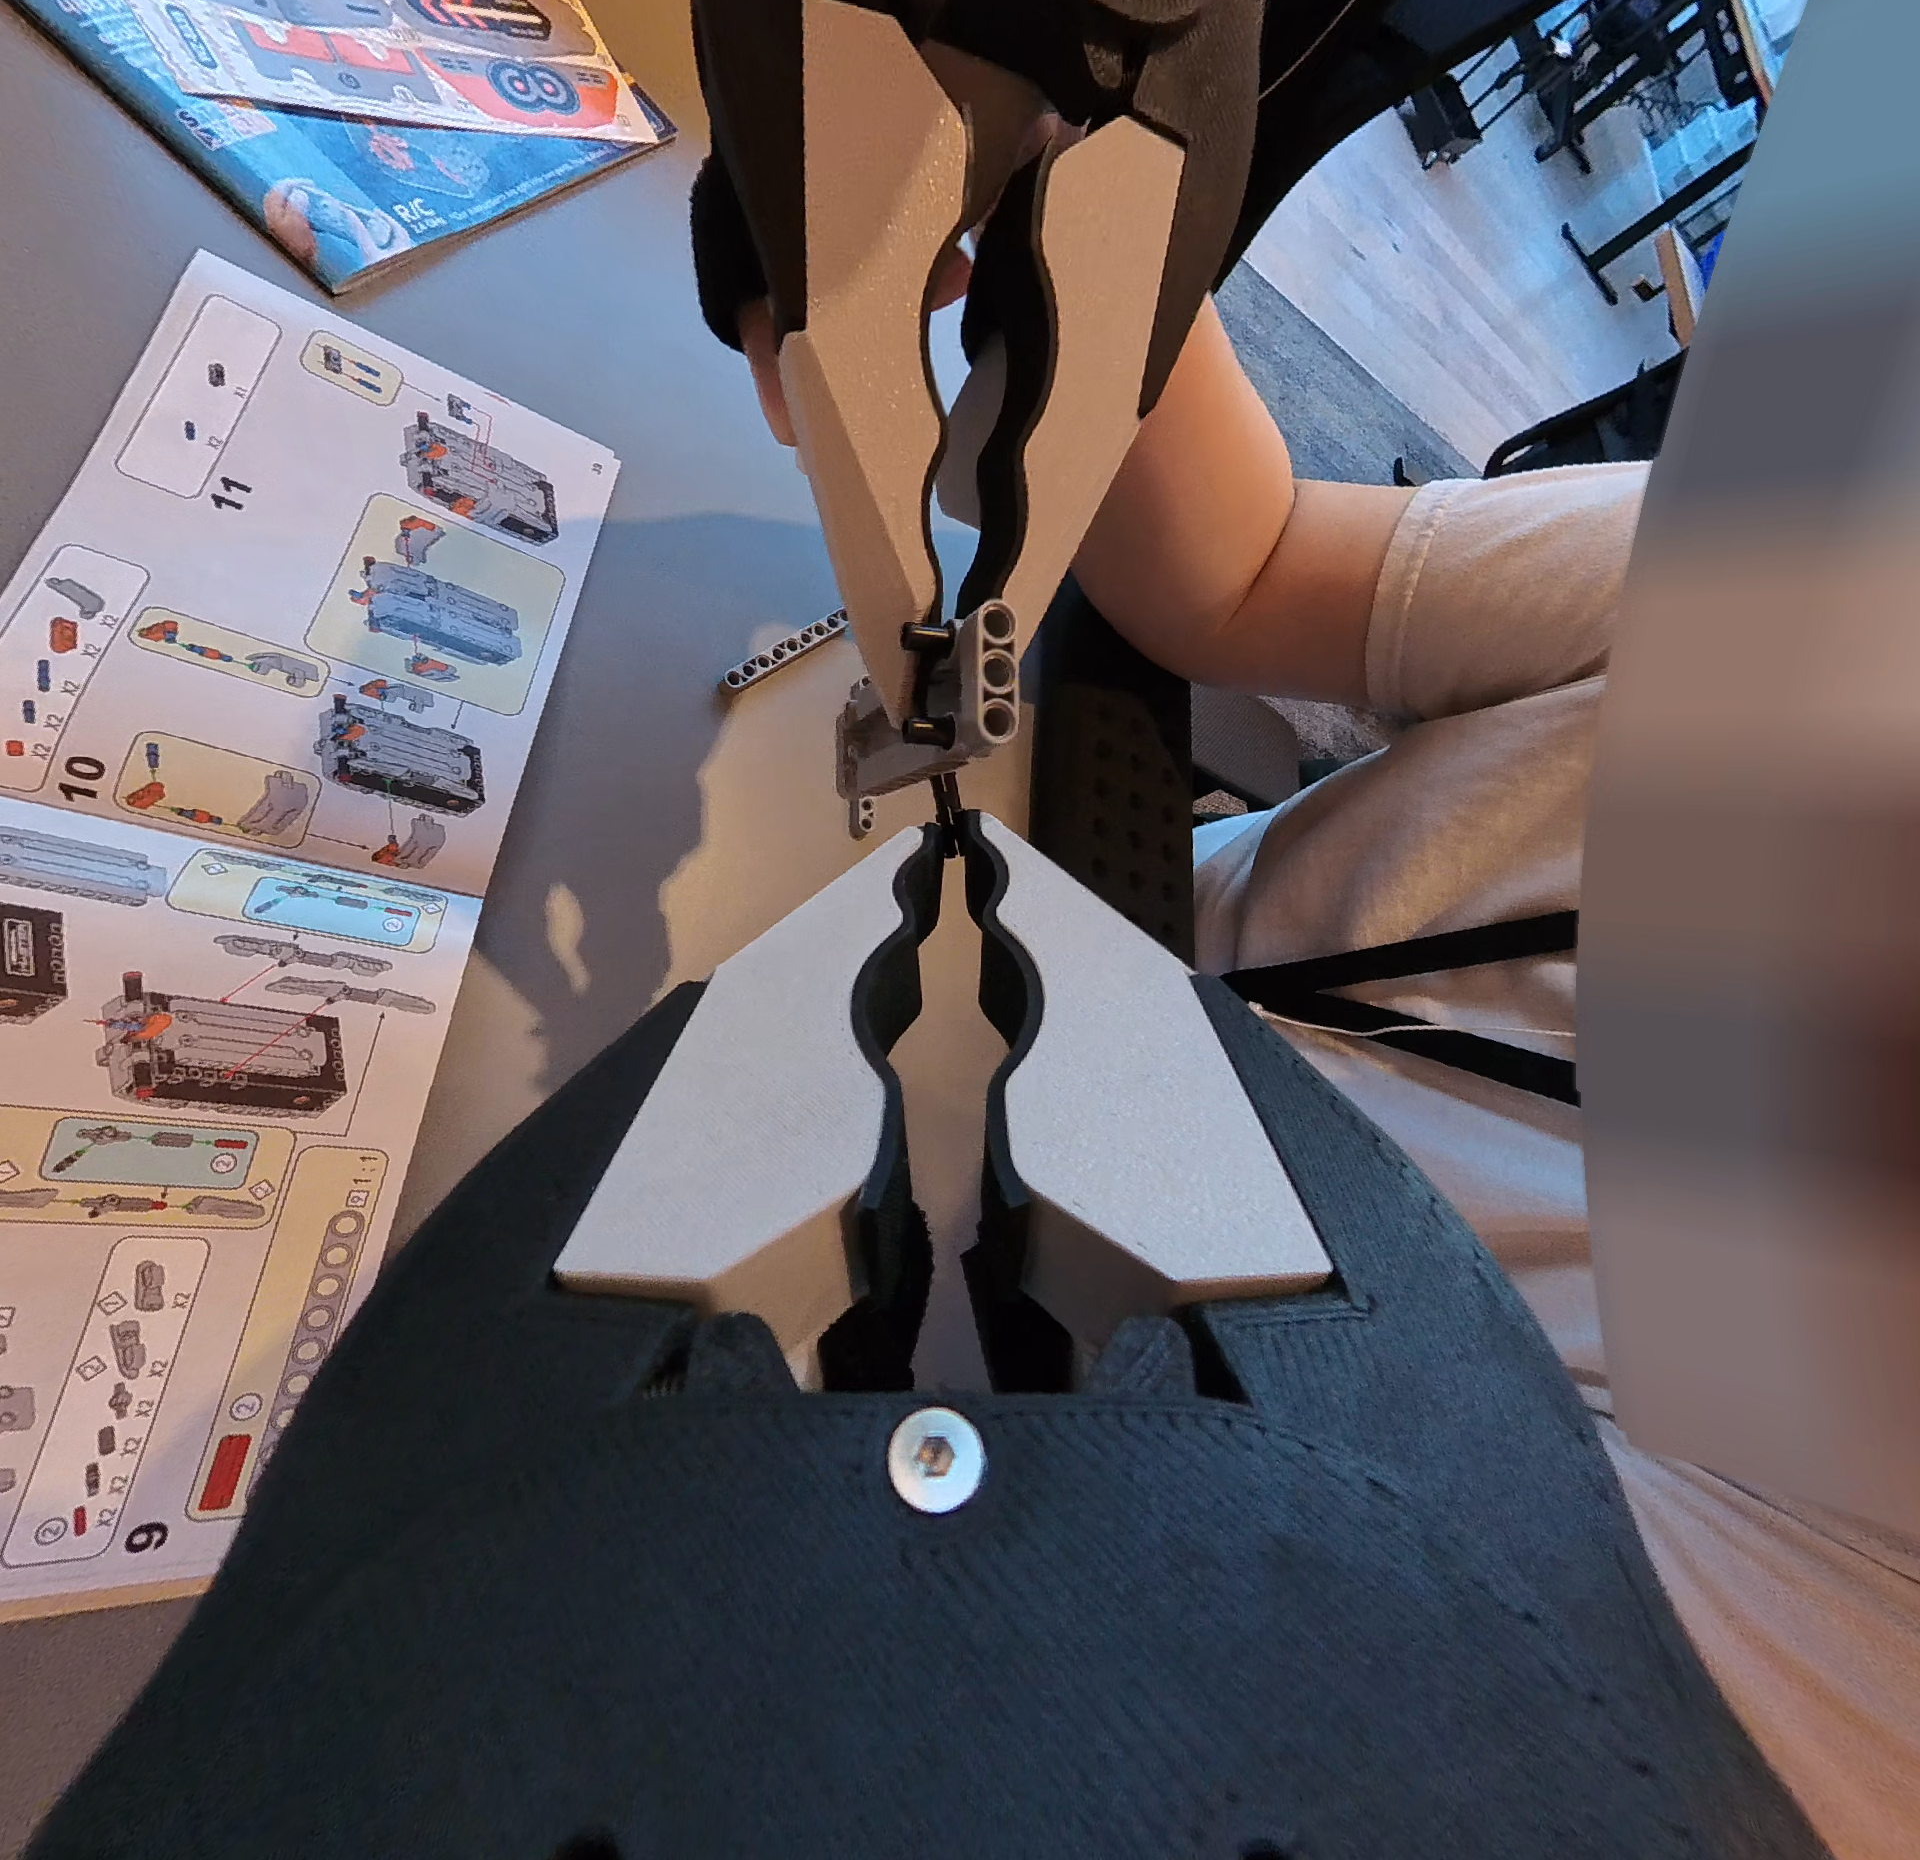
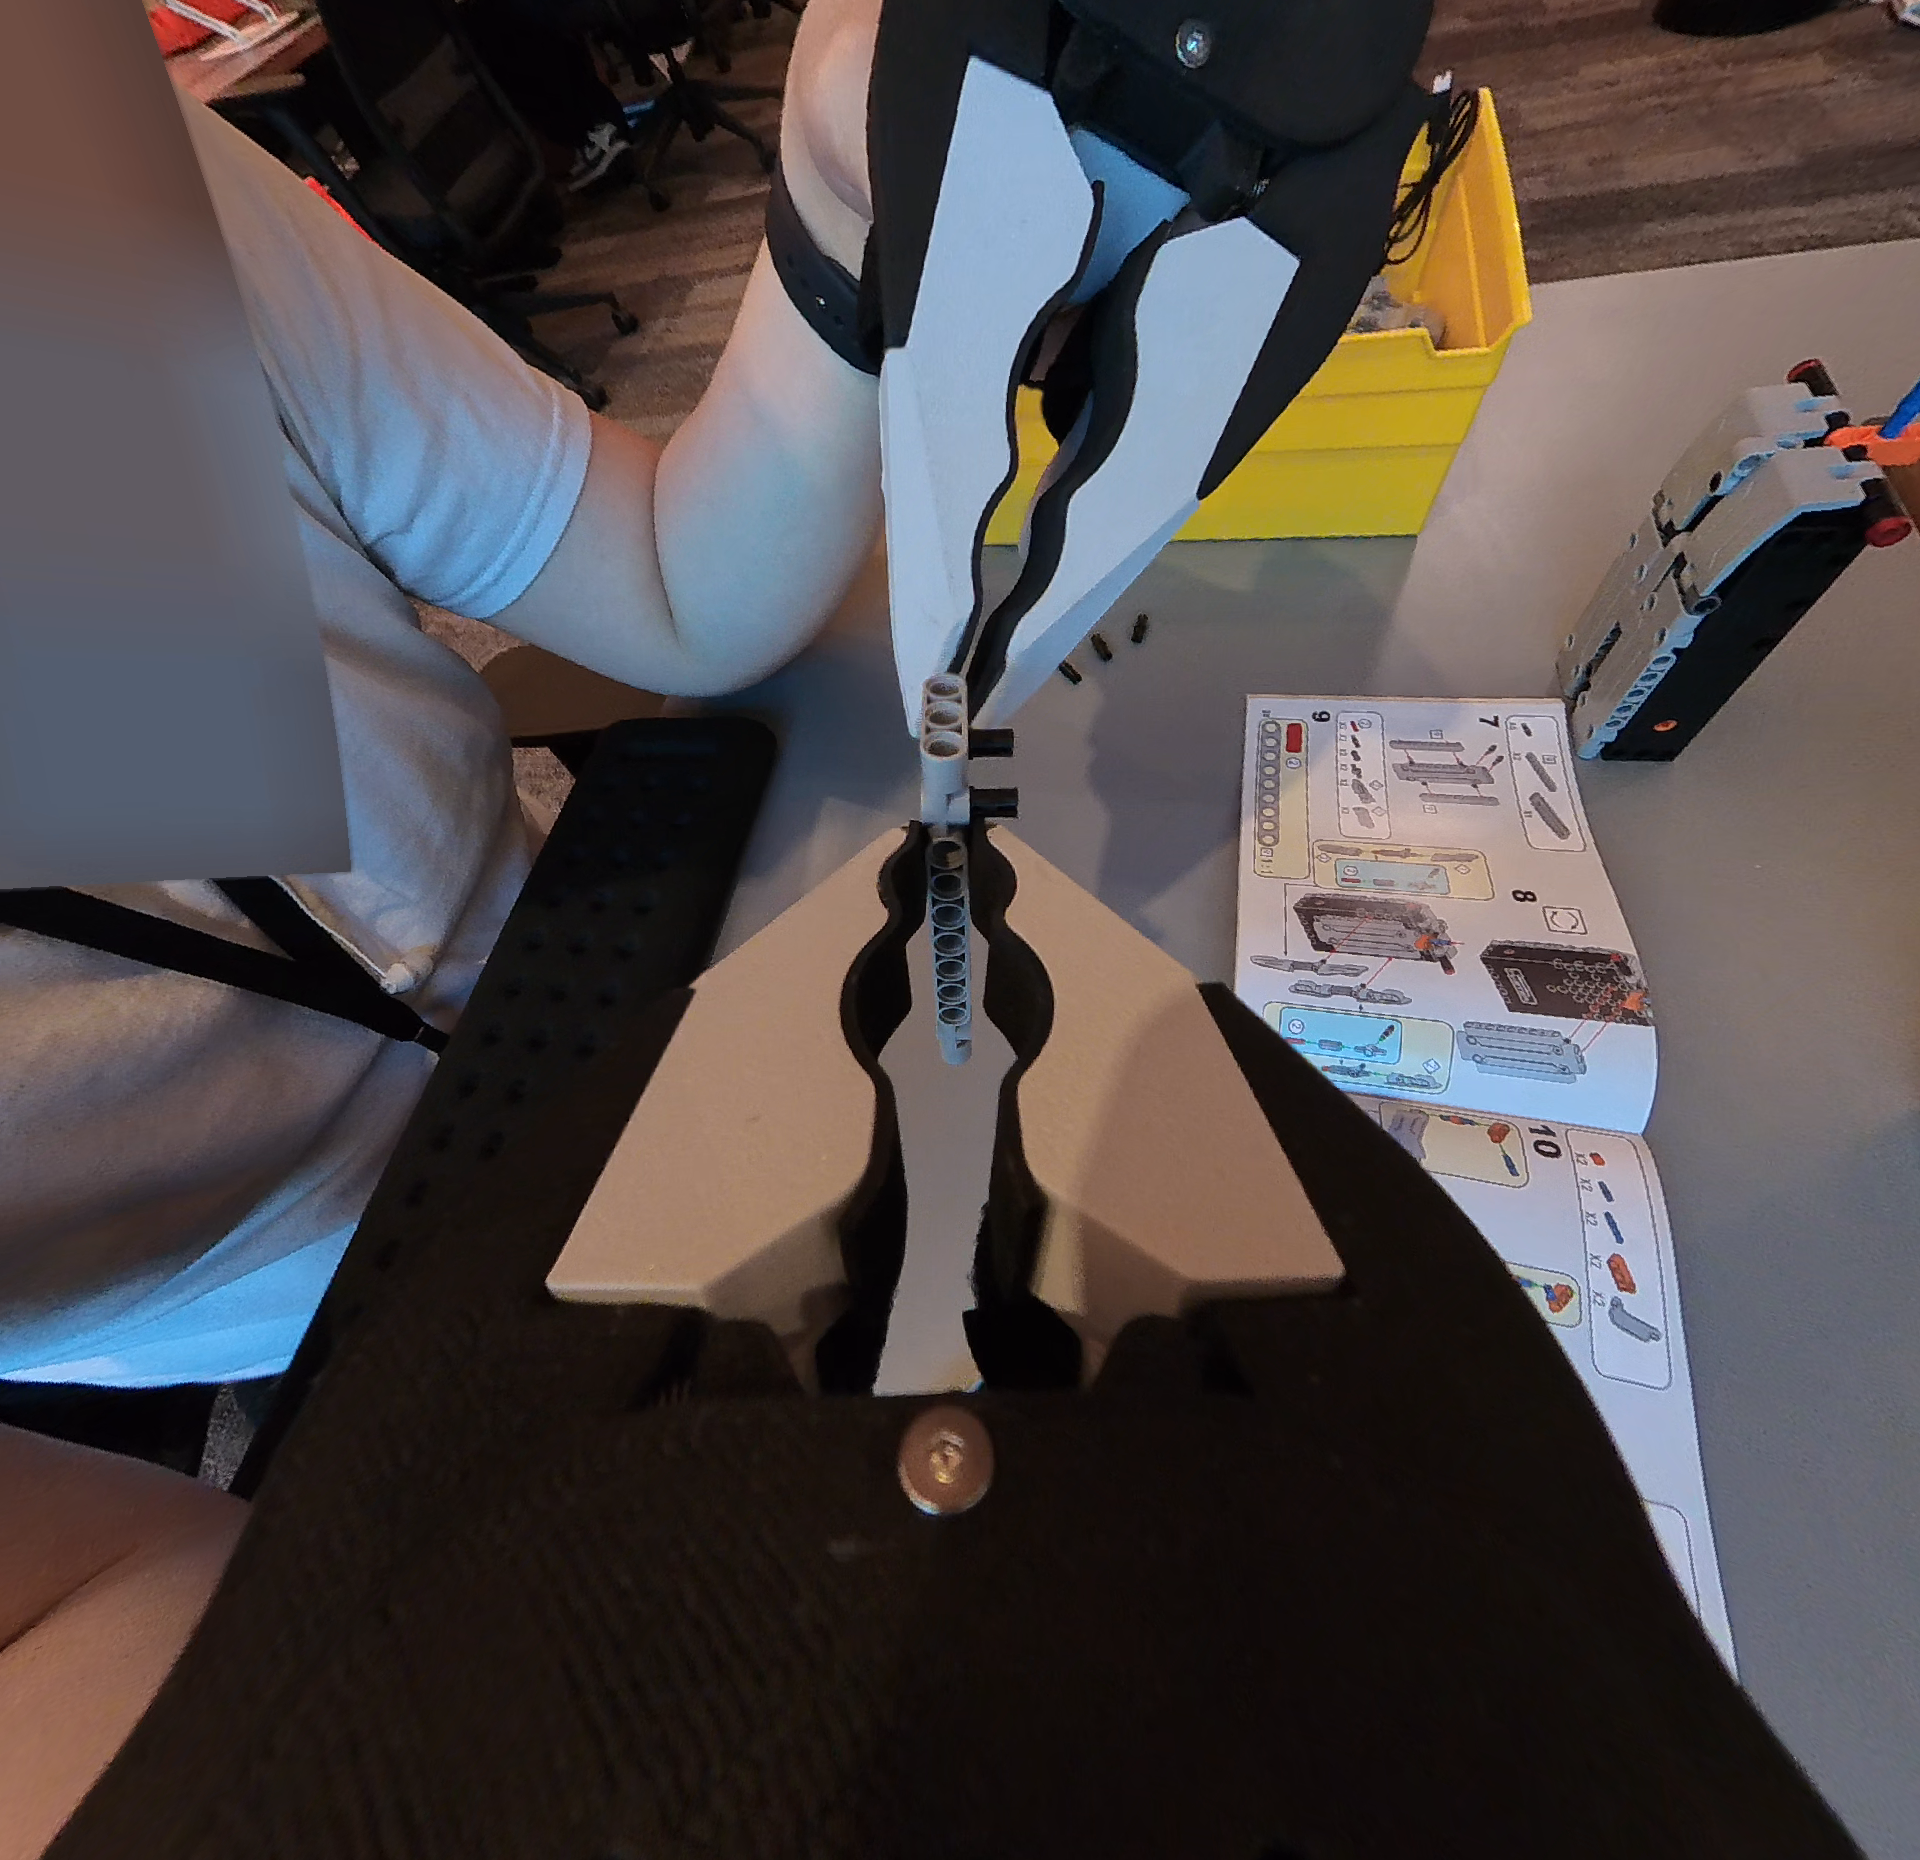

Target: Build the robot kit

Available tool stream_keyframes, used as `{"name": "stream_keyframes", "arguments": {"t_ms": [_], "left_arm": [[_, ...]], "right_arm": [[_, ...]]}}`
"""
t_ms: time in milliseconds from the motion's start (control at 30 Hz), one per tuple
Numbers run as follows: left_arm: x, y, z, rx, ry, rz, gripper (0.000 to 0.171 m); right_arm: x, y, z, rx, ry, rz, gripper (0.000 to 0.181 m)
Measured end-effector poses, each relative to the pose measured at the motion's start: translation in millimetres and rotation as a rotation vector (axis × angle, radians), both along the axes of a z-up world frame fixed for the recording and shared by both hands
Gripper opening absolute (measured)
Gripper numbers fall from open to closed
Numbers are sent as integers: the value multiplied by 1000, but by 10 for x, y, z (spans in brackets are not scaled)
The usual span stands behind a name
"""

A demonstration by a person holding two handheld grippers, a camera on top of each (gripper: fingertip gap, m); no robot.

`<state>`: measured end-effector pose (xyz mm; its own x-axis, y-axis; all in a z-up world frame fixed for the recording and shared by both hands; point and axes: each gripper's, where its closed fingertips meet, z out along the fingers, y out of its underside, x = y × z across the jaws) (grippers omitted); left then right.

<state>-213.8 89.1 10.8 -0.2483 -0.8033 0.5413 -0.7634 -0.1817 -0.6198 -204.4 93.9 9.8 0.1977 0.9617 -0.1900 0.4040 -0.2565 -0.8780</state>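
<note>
Above the bench [image 1: 623, 376], the right gripper [image 2: 948, 831] had its fingers clamped on a small grey holed piece [image 1: 961, 704], while the left gripper [image 1: 948, 836] pinched a thin black pin [image 1: 945, 804] touching it.

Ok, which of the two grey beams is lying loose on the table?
The long grey beam, flat on the table, with a long row of holes. The short three-hole beam, carrying two black pins, is held up in the right gripper's jaws.
</note>
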Motion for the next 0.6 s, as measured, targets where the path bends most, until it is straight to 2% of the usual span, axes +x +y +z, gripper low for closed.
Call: {"name": "stream_keyframes", "arguments": {"t_ms": [600], "left_arm": [[-21,-79,45,-20,-19,-48,1]], "right_arm": [[-43,-79,3,-6,37,64,6]]}}
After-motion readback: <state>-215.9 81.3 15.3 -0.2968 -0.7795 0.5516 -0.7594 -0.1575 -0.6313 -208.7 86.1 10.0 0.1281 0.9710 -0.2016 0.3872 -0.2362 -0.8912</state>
